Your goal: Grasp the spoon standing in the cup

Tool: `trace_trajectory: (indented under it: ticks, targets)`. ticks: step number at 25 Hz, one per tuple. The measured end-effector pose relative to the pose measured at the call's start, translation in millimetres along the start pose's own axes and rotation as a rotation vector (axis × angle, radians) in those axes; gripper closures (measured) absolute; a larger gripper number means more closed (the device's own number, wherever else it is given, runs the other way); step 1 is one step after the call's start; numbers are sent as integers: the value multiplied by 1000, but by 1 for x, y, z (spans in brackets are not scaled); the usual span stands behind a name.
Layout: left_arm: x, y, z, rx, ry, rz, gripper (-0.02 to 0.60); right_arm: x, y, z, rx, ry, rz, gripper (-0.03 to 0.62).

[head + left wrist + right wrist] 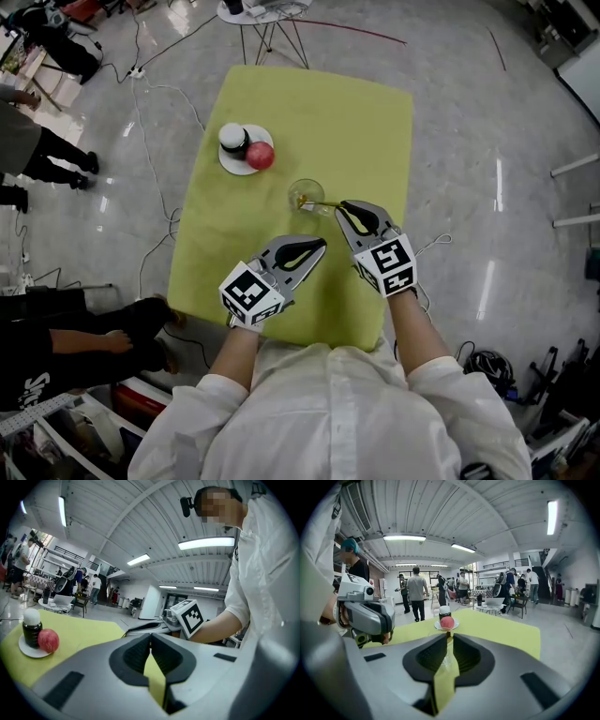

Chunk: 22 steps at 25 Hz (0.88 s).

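Note:
A clear glass cup (pixel 305 192) stands on the yellow-green tabletop (pixel 366 122), right of its middle. A gold-coloured spoon (pixel 323 204) leans out of the cup, handle pointing right. My right gripper (pixel 342 208) is at the end of that handle, its tips pinched on it. In the right gripper view the right gripper (pixel 448 635) has narrow jaws with the handle between the tips, and the cup (pixel 443 658) shows through the gap. My left gripper (pixel 322 246) hovers nearer me, below the cup. In its own view the left gripper (pixel 150 635) is shut and holds nothing.
A white saucer (pixel 234 163) at the table's left carries a dark jar with a white lid (pixel 233 140) and a red apple (pixel 261 156). A small round table (pixel 262 11) stands beyond the far edge. Cables lie on the floor to the left, where people stand.

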<state>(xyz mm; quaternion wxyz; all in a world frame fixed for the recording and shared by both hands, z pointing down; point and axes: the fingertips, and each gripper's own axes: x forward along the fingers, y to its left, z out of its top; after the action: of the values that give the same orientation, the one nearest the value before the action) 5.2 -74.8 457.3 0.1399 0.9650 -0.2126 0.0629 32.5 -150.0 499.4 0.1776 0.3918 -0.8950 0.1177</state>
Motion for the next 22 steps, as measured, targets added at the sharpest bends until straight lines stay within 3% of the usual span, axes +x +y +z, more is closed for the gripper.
trace_trajectory:
  ticks: [22]
  targets:
    - [3,-2,1,12,-16,-10,578,-12,2,13,-7,-29,12,562]
